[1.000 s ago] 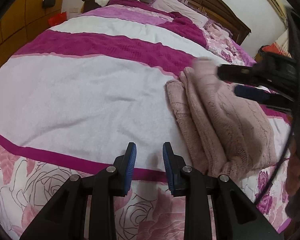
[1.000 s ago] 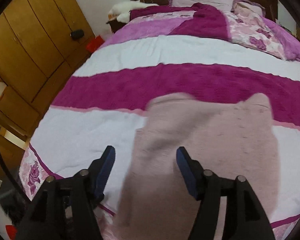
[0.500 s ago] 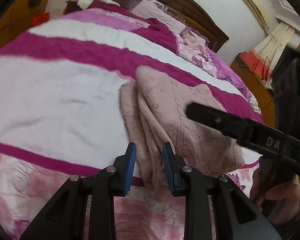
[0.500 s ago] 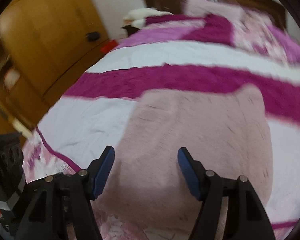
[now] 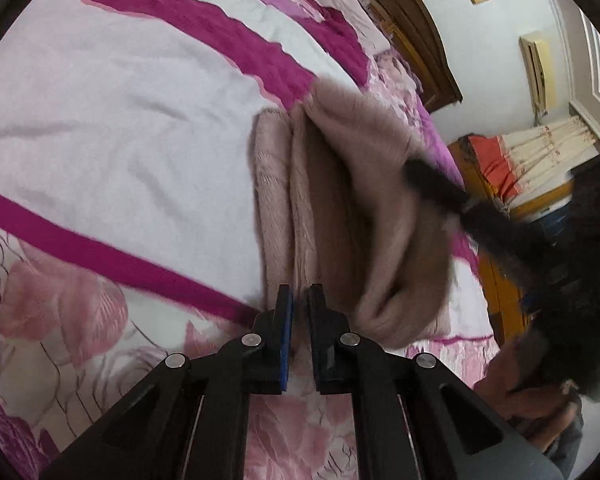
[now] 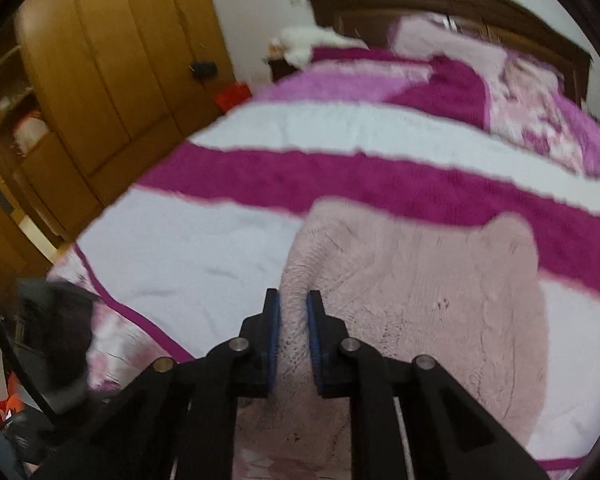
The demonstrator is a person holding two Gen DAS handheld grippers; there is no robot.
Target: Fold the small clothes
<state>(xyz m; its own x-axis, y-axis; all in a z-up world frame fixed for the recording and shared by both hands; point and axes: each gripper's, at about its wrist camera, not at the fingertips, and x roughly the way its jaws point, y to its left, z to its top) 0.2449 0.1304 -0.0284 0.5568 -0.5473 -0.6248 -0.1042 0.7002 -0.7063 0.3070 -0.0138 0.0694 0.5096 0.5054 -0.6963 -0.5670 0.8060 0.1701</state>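
On bed (image 6: 228, 252) | one pink sweater (image 6: 420, 300) | two claws pinching: left claw (image 5: 299, 300), right claw (image 6: 293, 308)

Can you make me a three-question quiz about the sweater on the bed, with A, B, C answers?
1. Where does the sweater lie?
A on the bed cover
B on the floor
C in the wardrobe

2. What colour is the sweater?
A green
B dusty pink
C black

3. What is the left gripper doing?
A wide open in the air
B shut on the sweater's near edge
C holding a pillow

Answers: 1 A, it rests on the striped cover. 2 B, the knit is pale pink. 3 B, its fingers pinch the fabric; the right gripper pinches it too.
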